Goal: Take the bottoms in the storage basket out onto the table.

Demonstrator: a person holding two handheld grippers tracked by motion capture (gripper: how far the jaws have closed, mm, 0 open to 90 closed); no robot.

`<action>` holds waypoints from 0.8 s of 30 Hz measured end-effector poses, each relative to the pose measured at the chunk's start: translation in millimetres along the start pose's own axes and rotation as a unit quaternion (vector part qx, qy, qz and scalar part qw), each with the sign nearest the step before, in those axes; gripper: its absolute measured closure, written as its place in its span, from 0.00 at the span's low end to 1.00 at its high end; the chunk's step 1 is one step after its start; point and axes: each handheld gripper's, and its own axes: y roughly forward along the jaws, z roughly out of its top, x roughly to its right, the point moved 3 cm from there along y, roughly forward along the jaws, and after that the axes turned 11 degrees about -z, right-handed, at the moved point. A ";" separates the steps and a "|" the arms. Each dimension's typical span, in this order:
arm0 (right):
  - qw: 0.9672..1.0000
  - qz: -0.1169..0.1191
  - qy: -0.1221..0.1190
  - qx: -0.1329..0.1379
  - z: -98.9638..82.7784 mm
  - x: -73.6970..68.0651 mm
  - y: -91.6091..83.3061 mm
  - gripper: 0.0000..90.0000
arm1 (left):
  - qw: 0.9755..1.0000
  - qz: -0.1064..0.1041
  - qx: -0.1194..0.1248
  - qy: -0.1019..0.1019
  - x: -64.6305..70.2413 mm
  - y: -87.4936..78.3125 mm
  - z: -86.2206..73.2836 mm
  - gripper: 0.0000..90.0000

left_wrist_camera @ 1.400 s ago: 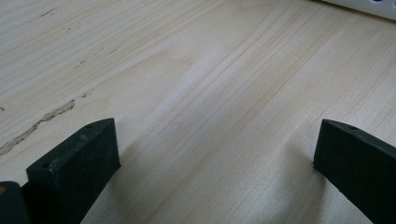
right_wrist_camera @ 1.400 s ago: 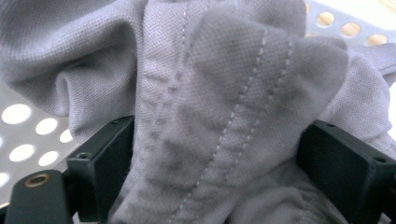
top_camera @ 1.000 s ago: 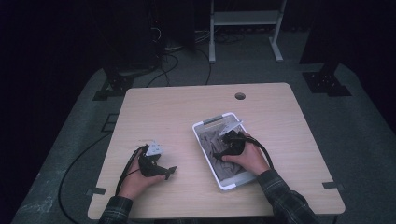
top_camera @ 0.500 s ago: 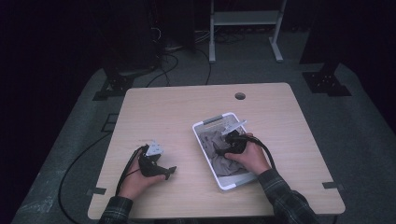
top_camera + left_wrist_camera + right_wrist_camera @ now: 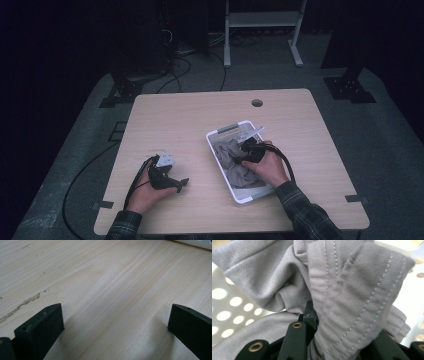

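High view: the right gripper (image 5: 246,152) reaches into the white basket (image 5: 220,134) on the wooden table (image 5: 180,115), down among the grey garment (image 5: 240,170) lying there; the left gripper (image 5: 170,181) rests on the tabletop, well apart.

Left gripper view: jaws spread wide, bare wood between them.

Right gripper view: jaws have just been closing and now pinch a stitched fold of the garment (image 5: 352,290) (perforated basket wall (image 5: 227,302) behind).

Garment (image 5: 240,167) in the basket (image 5: 225,132) at table (image 5: 200,115) right; left hand-held gripper (image 5: 180,185) on the tabletop, well left of it
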 end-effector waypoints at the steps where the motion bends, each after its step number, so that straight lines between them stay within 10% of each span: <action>1: 1.000 0.002 -0.001 0.003 0.3 0.6 -1.0 0.75 | 1.000 0.000 0.000 0.000 0.0 0.0 0.0 0.00; 24: 0.996 0.040 0.034 0.073 14.8 10.2 -40.4 0.78 | 1.000 -0.001 0.000 0.001 0.0 0.1 0.1 0.00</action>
